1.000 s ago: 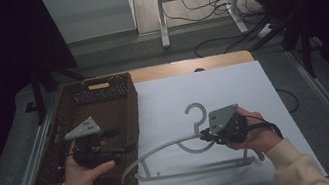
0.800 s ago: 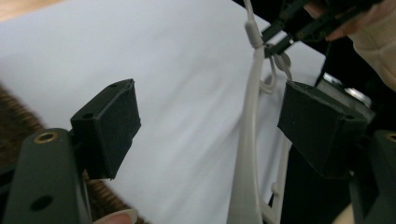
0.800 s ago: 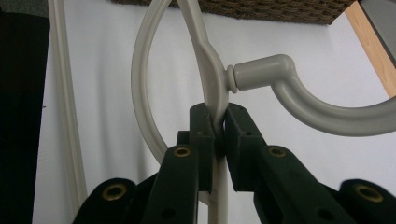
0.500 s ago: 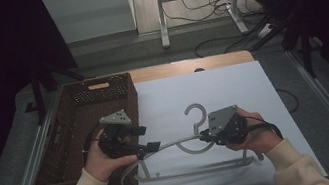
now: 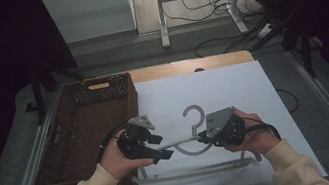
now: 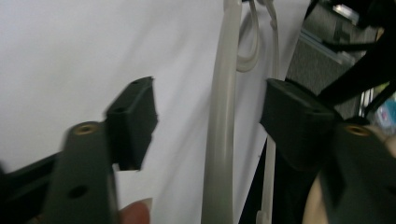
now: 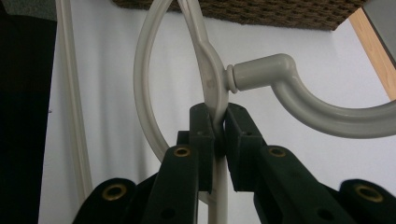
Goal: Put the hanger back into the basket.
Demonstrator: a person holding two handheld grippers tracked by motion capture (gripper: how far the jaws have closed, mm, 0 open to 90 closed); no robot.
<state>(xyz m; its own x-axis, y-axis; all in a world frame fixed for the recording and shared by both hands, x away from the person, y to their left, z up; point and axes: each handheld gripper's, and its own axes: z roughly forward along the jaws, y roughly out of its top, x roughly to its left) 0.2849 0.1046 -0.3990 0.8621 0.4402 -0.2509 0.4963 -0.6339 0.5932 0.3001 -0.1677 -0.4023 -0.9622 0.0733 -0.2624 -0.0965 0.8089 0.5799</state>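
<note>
High view: a pale grey hanger (image 5: 196, 140) lies on the white bench (image 5: 232, 86) at lower centre, right of the brown wicker basket (image 5: 83, 131). Right gripper (image 5: 204, 139) has its fingers clenched on the hanger just below the hook. Left gripper (image 5: 165, 154) has its fingers spread apart, straddling the hanger's left arm without touching it.

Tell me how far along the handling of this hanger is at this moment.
Done: the right gripper is shut on the white hanger, just below its hook. In hand: the left gripper is open with the hanger's arm between its jaws, not yet clamped. Left: closing that grip, then probably moving the hanger. The brown basket beside it may be the goal, but nothing here confirms that.
</note>
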